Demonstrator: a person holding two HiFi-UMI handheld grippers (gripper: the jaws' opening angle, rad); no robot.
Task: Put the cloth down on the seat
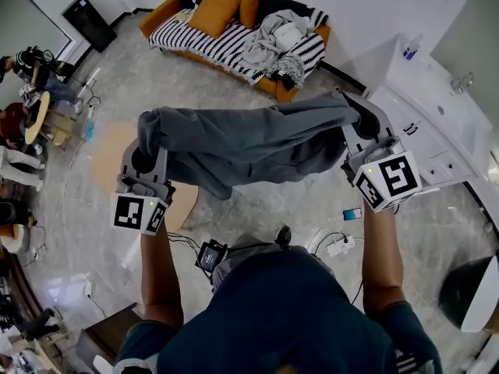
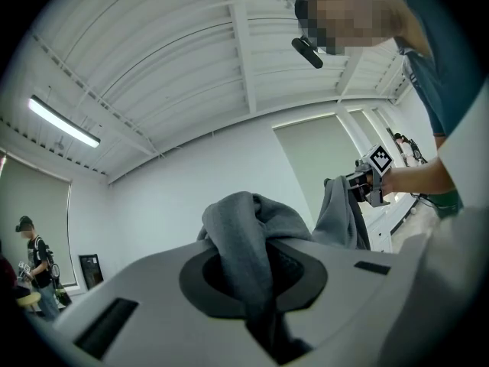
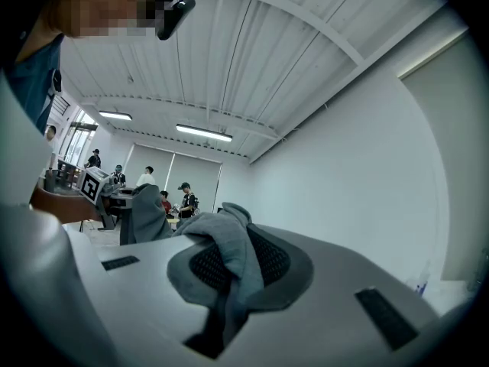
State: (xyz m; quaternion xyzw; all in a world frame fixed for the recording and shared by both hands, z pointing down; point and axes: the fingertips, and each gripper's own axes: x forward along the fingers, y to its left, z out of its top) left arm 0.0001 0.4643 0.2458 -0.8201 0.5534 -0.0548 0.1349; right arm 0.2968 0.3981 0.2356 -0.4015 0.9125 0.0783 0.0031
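The left hand-held gripper (image 1: pixel 145 156) is clamped tight on one bunched end of the grey cloth (image 1: pixel 249 142), and the right hand-held gripper (image 1: pixel 361 121) on the other. The cloth hangs spread between them in the air, well short of the far sofa (image 1: pixel 153 18). It looks soft, light and floppy, sagging mid-span. To me the bunched ends seem the safest hold.
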